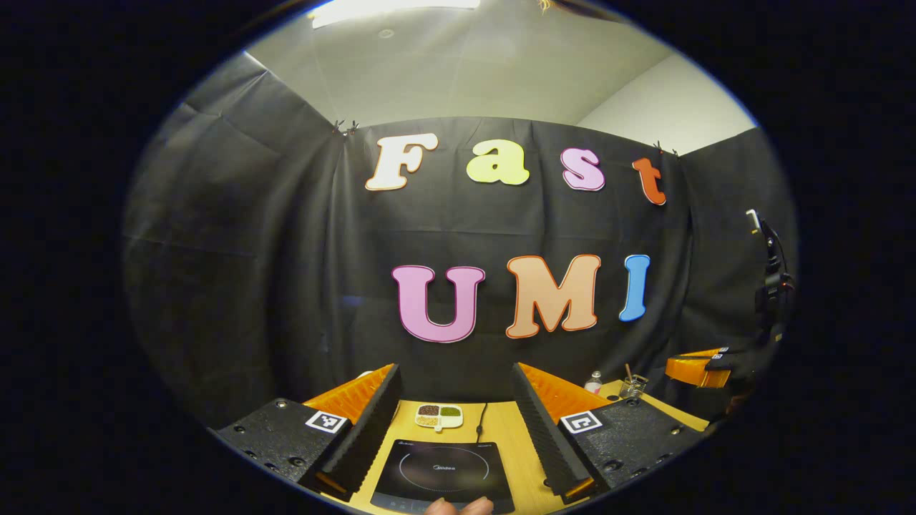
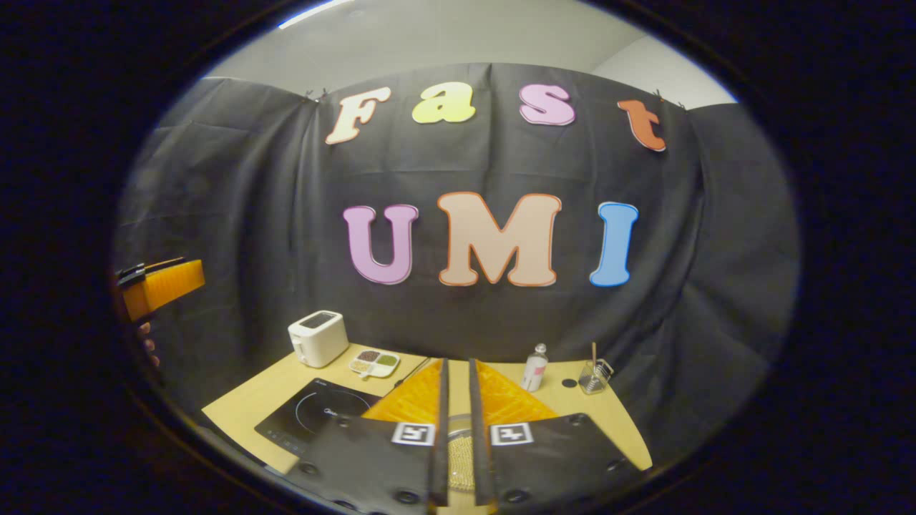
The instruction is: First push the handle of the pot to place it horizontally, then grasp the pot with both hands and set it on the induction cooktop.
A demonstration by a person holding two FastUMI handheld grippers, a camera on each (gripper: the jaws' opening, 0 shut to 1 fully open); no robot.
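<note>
Above the induction cooktop: left gripper, fingers wide apart, empty. To the cooktop's right: right gripper, fingers nearly together; pot's bearing indeterminable.

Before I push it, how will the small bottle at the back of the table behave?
The small bottle stands upright, tall and narrow, so it would probably tip easily. It looks light. Once lying down, its round body may roll toward the glass holder.

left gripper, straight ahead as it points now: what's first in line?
Likely nothing near. The left gripper, jaws open, points level above the cooktop and snack dish, so it would probably pass over both and meet the booth's cloth wall. Depth is unclear.
</note>
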